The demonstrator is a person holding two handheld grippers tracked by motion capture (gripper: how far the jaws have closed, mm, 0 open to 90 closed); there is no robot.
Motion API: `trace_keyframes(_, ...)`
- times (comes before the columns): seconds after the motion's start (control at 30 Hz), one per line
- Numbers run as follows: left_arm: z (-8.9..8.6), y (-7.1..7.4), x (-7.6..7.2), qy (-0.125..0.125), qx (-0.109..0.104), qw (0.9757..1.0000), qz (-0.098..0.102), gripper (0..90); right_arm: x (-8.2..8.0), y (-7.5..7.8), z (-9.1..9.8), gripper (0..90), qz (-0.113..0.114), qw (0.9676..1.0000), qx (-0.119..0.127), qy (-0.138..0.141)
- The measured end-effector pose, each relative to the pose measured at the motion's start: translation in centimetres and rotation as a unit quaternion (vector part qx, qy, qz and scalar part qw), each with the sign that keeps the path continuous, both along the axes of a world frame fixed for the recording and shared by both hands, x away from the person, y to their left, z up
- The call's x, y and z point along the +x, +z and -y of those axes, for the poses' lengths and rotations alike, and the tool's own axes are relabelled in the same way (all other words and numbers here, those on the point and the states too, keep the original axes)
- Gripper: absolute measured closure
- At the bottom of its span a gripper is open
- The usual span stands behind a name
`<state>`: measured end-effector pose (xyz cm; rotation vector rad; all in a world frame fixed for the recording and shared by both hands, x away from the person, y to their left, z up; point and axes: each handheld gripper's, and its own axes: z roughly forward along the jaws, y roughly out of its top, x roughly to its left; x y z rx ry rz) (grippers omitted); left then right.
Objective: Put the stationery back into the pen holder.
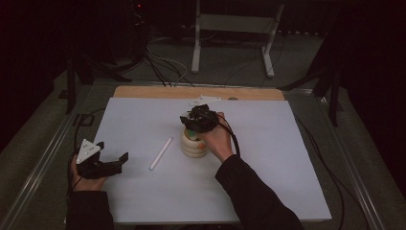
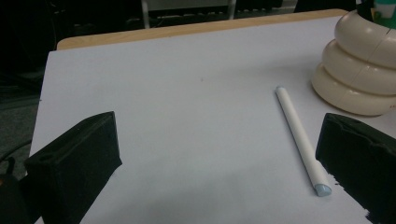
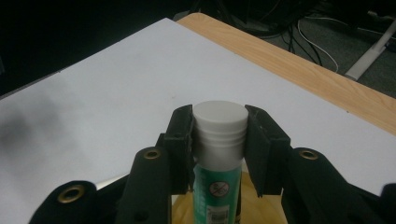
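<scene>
The tube (image 3: 219, 154) stands upright between the two jaws of the right claw (image 3: 219, 140), which press on its white ribbed cap from both sides. Below the cap its body is green, with a small round prohibition mark and a barcode. Its lower end sits inside the holder (image 1: 194, 143), a cream stack of three rounded rings directly under that claw on the table's white sheet. The pen (image 2: 301, 140), slim and white with a pale blue tip, lies flat just left of the holder, between it and the left claw (image 1: 112, 165), apart from both.
</scene>
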<state>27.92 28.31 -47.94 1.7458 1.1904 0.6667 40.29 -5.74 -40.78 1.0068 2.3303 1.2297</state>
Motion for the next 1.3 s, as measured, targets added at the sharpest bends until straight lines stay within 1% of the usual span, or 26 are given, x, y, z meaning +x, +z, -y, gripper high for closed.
trace_keyframes(0.33, 0.0, 0.0, 0.0, 0.000, 0.001, 1.0000, -0.001, 0.1, -0.1, -0.3, 0.1, 64.5, -0.002, 1.0000, -0.004, 0.000)
trace_keyframes(0.7, 0.1, -0.1, 0.0, -0.001, 0.001, 1.0000, -0.001, 0.1, -0.1, -1.0, -0.3, 64.4, -0.005, 0.9997, -0.022, 0.004)
trace_keyframes(0.83, 0.1, -0.1, 0.1, -0.001, 0.002, 1.0000, -0.001, 0.1, -0.2, -1.4, -0.3, 64.4, -0.003, 0.9995, -0.030, 0.005)
trace_keyframes(1.3, 0.1, -0.1, 0.0, -0.001, 0.002, 1.0000, -0.001, 0.2, -0.2, -1.8, -0.1, 64.4, -0.011, 0.9994, -0.033, 0.001)
